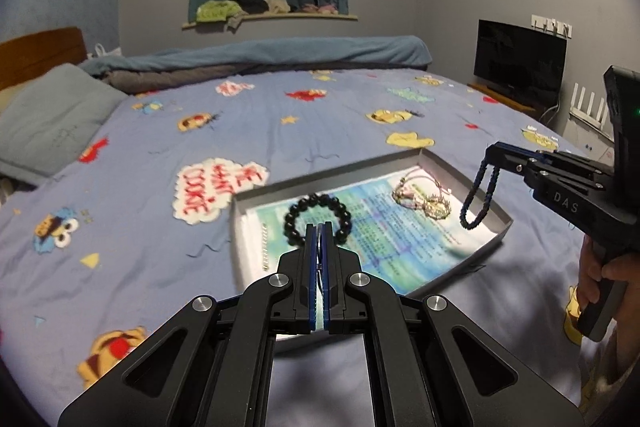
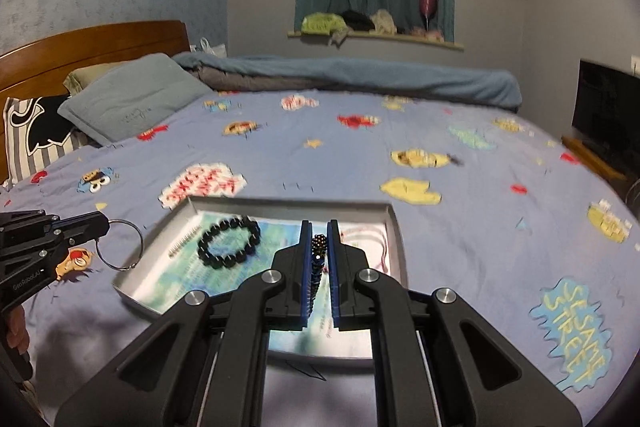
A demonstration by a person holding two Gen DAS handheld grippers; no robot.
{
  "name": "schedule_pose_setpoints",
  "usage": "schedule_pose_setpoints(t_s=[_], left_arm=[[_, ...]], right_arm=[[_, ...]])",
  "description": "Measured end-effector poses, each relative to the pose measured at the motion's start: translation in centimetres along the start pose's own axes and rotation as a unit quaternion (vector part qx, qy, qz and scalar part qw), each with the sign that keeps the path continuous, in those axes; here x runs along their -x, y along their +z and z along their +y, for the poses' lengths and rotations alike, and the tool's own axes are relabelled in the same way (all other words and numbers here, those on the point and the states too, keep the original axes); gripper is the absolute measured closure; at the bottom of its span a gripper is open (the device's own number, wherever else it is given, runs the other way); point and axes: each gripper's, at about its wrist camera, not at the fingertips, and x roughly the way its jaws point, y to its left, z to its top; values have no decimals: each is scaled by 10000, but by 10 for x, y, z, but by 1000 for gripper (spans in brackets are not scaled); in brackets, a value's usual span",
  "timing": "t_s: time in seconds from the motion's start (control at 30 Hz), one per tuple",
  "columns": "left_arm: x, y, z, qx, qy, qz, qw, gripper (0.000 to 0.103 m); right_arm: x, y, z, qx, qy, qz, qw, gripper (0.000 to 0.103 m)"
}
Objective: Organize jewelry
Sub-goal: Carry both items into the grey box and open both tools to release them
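Note:
A shallow grey tray [image 1: 502, 217] [image 2: 390, 223] lies on the bed, lined with a printed sheet. In it lie a black bead bracelet [image 1: 318, 223] [image 2: 229, 243], a small silver chain [image 1: 265, 245] [image 2: 185, 239] and a pink and gold string piece [image 1: 424, 197]. My left gripper [image 1: 319, 227] [image 2: 105, 225] is shut on a thin silver ring [image 2: 120, 245], held above the tray's left edge. My right gripper [image 2: 319, 227] [image 1: 490, 151] is shut on a dark blue beaded bracelet [image 1: 478, 197] [image 2: 318, 255] that hangs over the tray's right side.
The bed has a blue cartoon-print sheet [image 1: 280, 131]. A grey pillow [image 1: 52, 131] and wooden headboard [image 2: 80, 43] are at the left, a rolled blue duvet [image 1: 260, 55] at the far side. A black screen [image 1: 518, 65] stands at the right.

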Motion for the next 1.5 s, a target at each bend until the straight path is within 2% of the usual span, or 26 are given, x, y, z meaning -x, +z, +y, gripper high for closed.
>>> schedule_pose_setpoints(t_s=[0.17,0.33,0.63,0.73,0.93,1.5], left_arm=[[-31,-10,2,131,-60,287,9995,101],[-56,-18,8,237,62,519,9984,100],[-70,-27,35,594,388,757,9946,100],[-73,-30,42,692,397,833,9933,100],[-78,-35,44,625,477,953,9923,100],[-84,-36,32,239,758,966,9921,100]], right_arm=[[-24,-16,-14,-228,98,360,9990,96],[-33,-24,-14,-201,203,446,9986,96],[-47,-34,-16,-183,-34,673,9976,96],[-50,-38,-17,-148,-147,757,9969,96],[-59,-44,-20,-176,-218,925,9953,96],[-70,-50,-16,-44,-206,1149,9932,96]])
